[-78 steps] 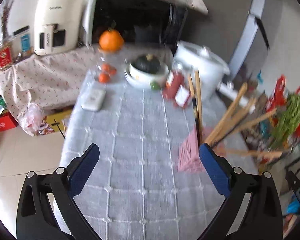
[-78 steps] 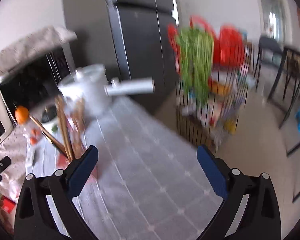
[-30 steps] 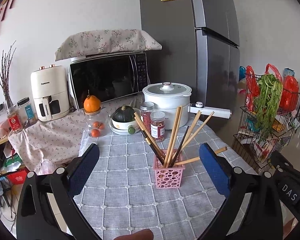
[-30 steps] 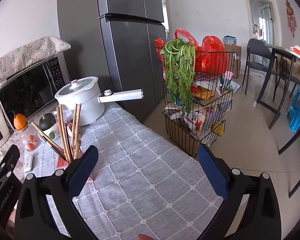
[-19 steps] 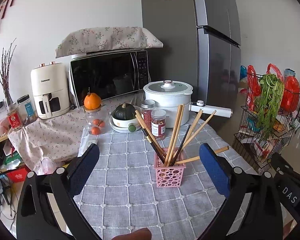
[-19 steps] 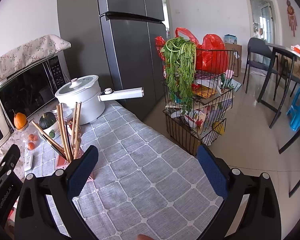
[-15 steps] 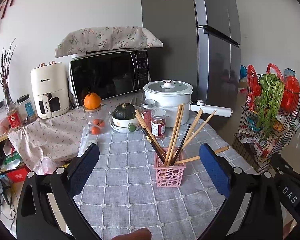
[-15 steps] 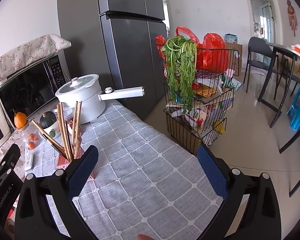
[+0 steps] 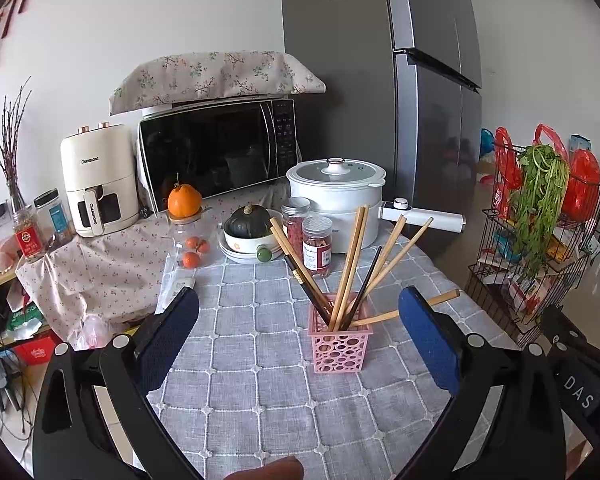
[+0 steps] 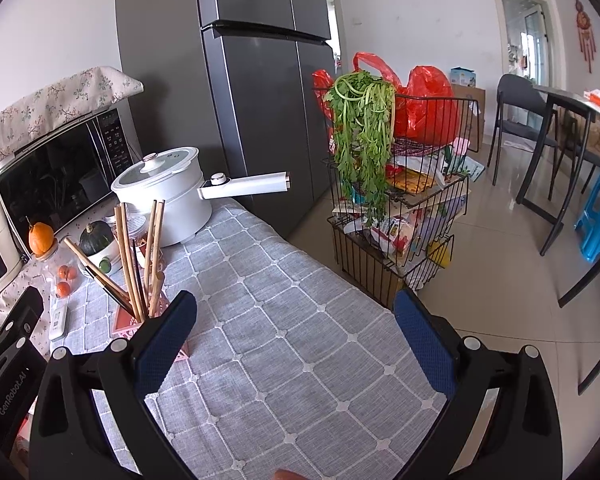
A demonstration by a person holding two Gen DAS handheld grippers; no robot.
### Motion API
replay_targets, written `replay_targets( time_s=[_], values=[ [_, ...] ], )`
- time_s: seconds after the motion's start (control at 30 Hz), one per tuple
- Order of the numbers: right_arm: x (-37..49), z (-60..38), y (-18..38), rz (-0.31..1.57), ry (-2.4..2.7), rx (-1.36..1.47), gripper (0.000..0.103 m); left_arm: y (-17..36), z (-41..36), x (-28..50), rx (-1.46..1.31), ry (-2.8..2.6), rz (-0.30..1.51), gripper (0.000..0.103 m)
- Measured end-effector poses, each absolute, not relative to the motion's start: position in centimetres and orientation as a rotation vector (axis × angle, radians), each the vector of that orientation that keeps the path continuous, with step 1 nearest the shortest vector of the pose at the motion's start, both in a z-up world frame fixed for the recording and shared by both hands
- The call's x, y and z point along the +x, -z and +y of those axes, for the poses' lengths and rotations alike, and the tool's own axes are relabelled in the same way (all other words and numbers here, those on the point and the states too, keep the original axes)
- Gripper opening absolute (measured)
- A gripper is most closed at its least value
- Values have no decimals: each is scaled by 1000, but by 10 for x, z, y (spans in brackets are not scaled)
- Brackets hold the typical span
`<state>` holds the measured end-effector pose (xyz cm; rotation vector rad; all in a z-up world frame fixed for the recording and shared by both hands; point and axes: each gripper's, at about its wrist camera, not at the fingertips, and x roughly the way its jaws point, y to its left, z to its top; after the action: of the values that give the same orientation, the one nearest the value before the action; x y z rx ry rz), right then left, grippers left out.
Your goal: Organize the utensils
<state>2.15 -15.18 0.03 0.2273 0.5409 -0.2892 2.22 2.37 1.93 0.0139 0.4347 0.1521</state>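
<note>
Grey quilted tablecloth (image 9: 236, 364); microwave (image 9: 216, 156) at 12 o'clock, fridge (image 9: 380, 80) at 1. Pink holder (image 9: 337, 340) of chopsticks (image 9: 350, 264) stands centre. Left gripper (image 9: 299, 324) and right gripper (image 10: 294, 328) both gape wide, empty. Scene unchanged since half a second ago.

A home kitchen: a tall grey fridge (image 9: 432, 92), a microwave (image 9: 216, 156) under a floral cloth, an air fryer (image 9: 98, 180), a white electric pot (image 9: 334, 196) and a wire rack (image 10: 400, 216) of groceries.
</note>
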Motion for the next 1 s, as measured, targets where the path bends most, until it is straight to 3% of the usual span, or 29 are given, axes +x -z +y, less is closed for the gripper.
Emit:
replay_targets(
  time_s=[1.0],
  values=[
    [25, -150, 4, 565, 280, 235, 96, -17, 26, 22, 14, -155, 441, 96]
  ],
)
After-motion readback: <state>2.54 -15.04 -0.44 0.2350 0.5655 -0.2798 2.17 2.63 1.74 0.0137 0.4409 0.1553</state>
